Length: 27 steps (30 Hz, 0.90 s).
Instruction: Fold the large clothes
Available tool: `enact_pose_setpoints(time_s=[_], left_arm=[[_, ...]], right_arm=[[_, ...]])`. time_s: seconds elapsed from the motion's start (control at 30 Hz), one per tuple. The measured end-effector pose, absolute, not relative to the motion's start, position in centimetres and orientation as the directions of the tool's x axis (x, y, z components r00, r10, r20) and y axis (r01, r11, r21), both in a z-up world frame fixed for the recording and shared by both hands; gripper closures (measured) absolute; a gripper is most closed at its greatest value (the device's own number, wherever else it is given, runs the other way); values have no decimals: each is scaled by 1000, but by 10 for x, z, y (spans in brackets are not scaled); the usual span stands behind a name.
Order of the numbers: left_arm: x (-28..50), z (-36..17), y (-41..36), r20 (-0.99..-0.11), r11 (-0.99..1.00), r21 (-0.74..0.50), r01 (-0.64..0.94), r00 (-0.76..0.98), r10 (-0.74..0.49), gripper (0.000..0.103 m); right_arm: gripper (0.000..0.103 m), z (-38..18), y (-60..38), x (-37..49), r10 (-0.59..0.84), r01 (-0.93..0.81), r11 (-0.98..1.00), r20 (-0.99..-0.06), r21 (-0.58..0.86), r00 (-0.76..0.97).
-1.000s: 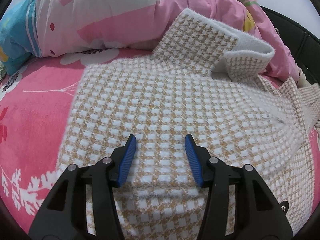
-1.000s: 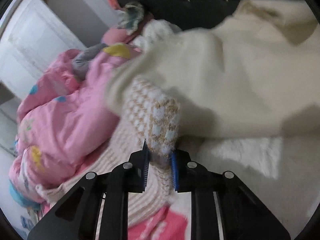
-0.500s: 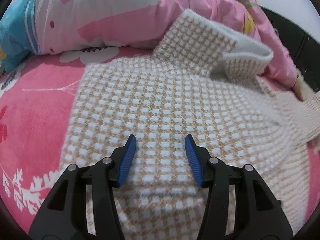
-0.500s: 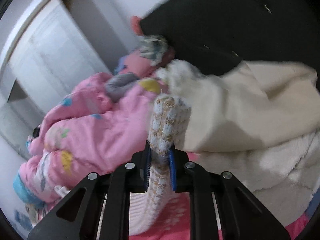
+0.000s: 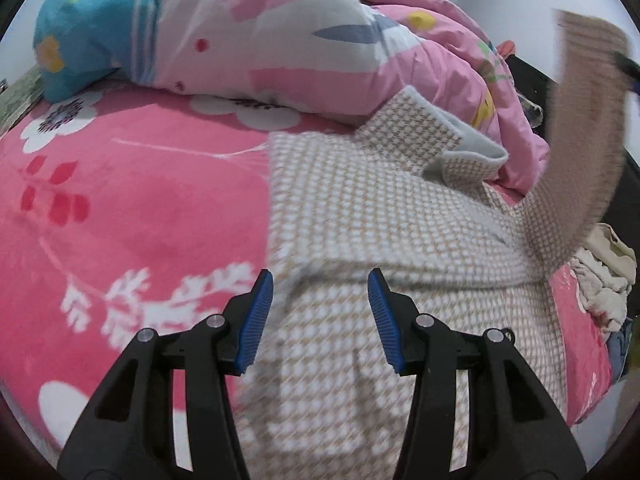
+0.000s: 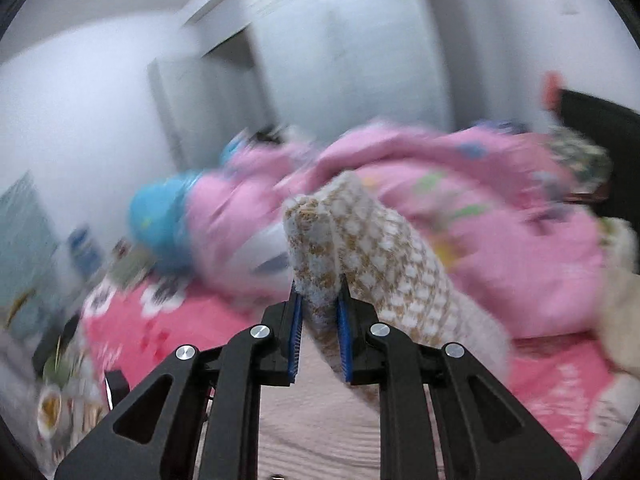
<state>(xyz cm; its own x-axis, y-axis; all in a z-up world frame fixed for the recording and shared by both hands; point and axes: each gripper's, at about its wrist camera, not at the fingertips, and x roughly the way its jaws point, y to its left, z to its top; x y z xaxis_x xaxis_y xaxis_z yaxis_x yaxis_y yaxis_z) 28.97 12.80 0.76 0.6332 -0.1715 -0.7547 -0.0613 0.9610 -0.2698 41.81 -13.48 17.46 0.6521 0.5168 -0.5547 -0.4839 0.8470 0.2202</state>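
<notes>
Meanwhile, right hand-held gripper [image 6: 318, 320] clamps sweater sleeve [image 6: 360, 240]; left hand-held gripper [image 5: 320, 312] gapes.

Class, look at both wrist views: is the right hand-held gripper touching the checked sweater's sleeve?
Touching. The right wrist view shows the right hand-held gripper with both blue pads pressed against the bunched sleeve of the sweater.

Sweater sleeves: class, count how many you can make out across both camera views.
1. One sleeve is lifted off the bed, its cuff pinched in the right gripper. The other may be hidden, folded under the sweater.
</notes>
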Motion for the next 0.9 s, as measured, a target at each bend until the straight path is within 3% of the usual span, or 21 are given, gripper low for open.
enact_pose_setpoints(time_s=[0.03,0.1,0.13,0.2,0.3,0.37,0.6,0.77,0.9], left_arm=[[286,8,131,-757,960,-271,-64,631,-172,57],[281,4,139,-762,960,-271,-74,625,-167,57],[280,3,142,-764,958,-276,-77,622,-170,57],[278,1,149,-765,956,-284,-73,618,-180,57],[282,1,152,-754,958,-283,-51,629,-189,57],[292,3,151,-740,951,-306,-33,638,-215,57],[382,-16,129,-745,879,-476,-27,544,-386,57],[442,-50,119,-819,880,-462,-114,436,-374,57],[454,-53,111,-841,903,-412,-125,433,-324,68]], right_arm=[[80,147,-106,422,520,-507,835,-605,213,602],[51,97,-65,428,501,-548,814,-710,193,494],[51,61,-46,428,467,-575,800,-780,172,417],[51,32,-48,424,441,-592,791,-815,155,376],[50,34,-104,422,480,-549,807,-785,219,393],[44,41,-150,431,491,-482,833,-764,270,420],[43,17,-321,451,388,-175,921,-785,348,483],[43,-10,-354,456,380,-120,921,-790,370,480],[43,-27,-363,455,392,-119,916,-790,383,471]])
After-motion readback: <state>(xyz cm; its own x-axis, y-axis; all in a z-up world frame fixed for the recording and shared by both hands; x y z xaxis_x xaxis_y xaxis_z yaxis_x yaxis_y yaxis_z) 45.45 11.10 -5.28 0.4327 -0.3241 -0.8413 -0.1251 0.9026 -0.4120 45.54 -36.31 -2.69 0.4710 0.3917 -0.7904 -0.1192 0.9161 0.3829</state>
